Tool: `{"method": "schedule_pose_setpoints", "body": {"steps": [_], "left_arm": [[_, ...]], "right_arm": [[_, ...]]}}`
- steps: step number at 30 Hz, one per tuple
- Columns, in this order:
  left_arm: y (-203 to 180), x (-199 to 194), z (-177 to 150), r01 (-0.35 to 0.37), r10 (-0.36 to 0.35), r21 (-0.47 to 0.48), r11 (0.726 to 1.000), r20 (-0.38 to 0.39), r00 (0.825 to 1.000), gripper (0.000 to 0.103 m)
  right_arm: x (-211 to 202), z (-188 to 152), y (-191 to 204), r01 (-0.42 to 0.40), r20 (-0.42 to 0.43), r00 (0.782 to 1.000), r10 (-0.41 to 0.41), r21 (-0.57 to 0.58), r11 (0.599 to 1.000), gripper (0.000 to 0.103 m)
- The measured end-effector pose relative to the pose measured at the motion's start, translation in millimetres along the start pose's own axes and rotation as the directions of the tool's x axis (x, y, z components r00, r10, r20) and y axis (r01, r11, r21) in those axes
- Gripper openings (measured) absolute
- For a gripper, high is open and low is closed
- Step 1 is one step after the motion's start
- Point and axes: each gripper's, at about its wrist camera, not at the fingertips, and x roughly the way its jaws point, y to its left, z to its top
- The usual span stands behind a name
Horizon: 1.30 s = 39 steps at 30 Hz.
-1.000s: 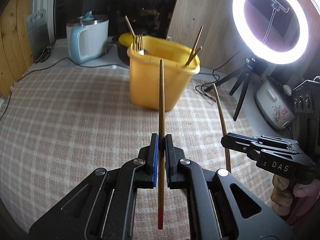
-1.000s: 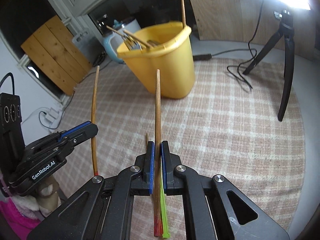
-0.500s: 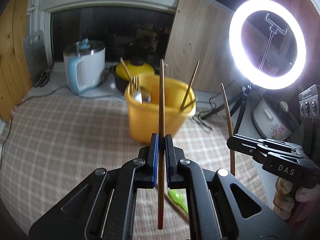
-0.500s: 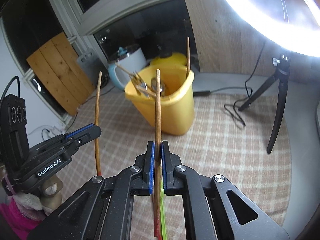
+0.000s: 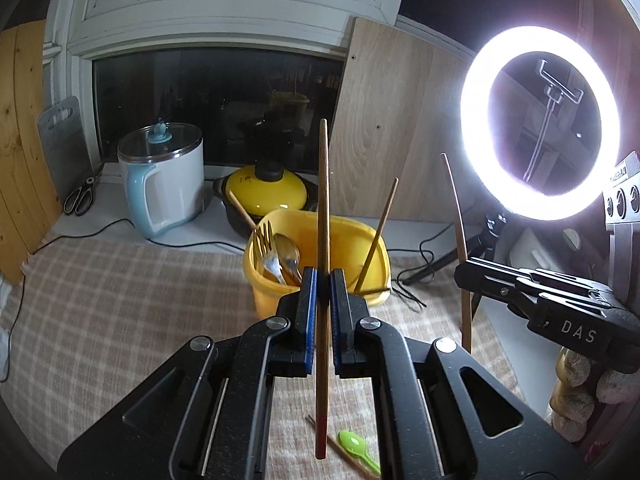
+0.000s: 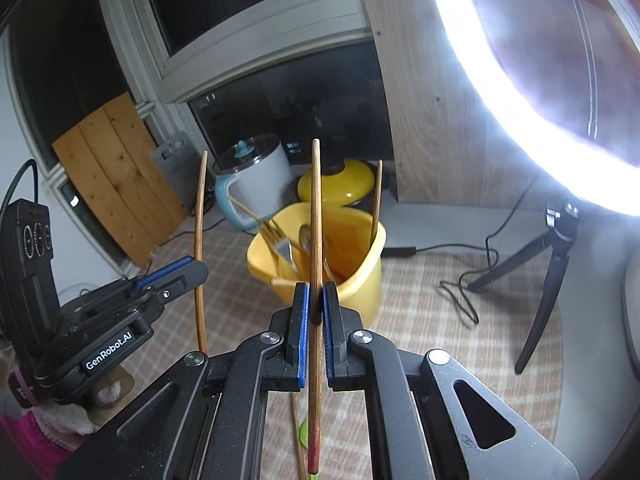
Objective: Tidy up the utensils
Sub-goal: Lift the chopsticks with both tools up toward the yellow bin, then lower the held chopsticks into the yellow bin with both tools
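Observation:
My left gripper (image 5: 323, 280) is shut on a wooden chopstick (image 5: 323, 208) that stands upright, red end down. My right gripper (image 6: 315, 292) is shut on a second wooden chopstick (image 6: 316, 220), also upright. Each gripper shows in the other's view, the right gripper (image 5: 464, 276) to my right and the left gripper (image 6: 198, 268) to my left. Both are raised above the cloth, short of the yellow bin (image 5: 372, 248), also in the right wrist view (image 6: 360, 272). The bin holds a fork (image 5: 266, 240), a spoon (image 5: 288, 248) and chopsticks (image 5: 378, 232). A green spoon (image 5: 356, 446) and a loose chopstick lie on the cloth under my grippers.
A checked cloth (image 5: 120, 304) covers the table. Behind the bin stand a white kettle (image 5: 164, 188) and a yellow-lidded pot (image 5: 266, 196). Scissors (image 5: 80, 200) lie at back left. A ring light (image 5: 540, 120) on a tripod (image 6: 548, 280) stands to the right, with cables on the cloth.
Both grippers have risen and tilted up with their chopsticks, so the bin now sits lower and farther in view. The green spoon has come into sight below.

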Motion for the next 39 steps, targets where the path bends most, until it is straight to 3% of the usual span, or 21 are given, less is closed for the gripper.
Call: {"method": "schedule_pose_setpoints", "body": {"steps": [23,39], "left_arm": [[31.3,38.0,71.1,0.018,-0.009,-0.103,0.995,0.089,0.996,0.004],[29.2,70.9,87.5,0.016,-0.003,-0.102,0.995,0.127,0.992,0.004]], "right_arm": [[24.6,70.4,-6.2,0.018,0.128,0.992,-0.018,0.004,1.000,0.005],[54.2,94.4,-11.3,0.057,0.182,0.982,-0.058,0.010,0.998,0.005]]}}
